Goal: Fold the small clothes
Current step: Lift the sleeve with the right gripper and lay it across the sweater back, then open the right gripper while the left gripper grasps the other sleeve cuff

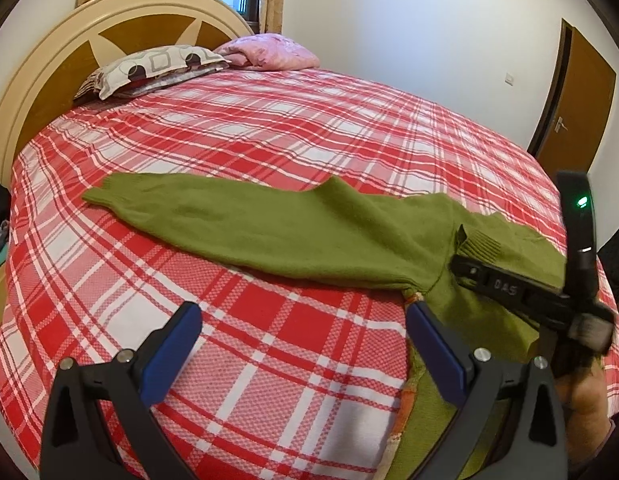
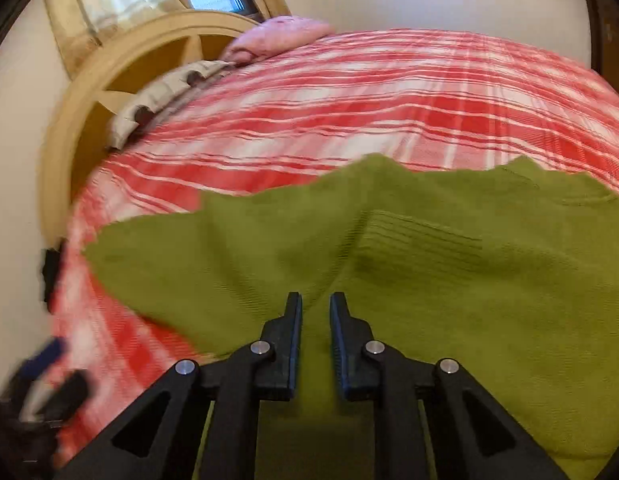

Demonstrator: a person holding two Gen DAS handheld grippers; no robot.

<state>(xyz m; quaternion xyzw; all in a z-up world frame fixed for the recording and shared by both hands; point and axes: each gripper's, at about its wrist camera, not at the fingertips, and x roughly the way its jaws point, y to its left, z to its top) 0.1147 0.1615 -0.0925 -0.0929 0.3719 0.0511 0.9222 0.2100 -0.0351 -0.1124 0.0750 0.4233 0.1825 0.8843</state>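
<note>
A green knit sweater (image 1: 293, 236) lies on the red plaid bed (image 1: 269, 128), one sleeve stretched out to the left. My left gripper (image 1: 305, 320) is wide open and empty above the bedspread, just left of the sweater's body. My right gripper (image 1: 465, 260) shows at the right of the left wrist view, its tip on the sweater's ribbed edge. In the right wrist view the right gripper (image 2: 315, 308) stands a little apart over the sweater (image 2: 429, 264), with green cloth lying in the narrow gap; that view is motion-blurred.
A patterned pillow (image 1: 149, 68) and a pink pillow (image 1: 273, 52) lie at the wooden headboard (image 1: 49, 80). A brown door (image 1: 573, 96) stands in the right wall. The bed's near edge drops off at the bottom left.
</note>
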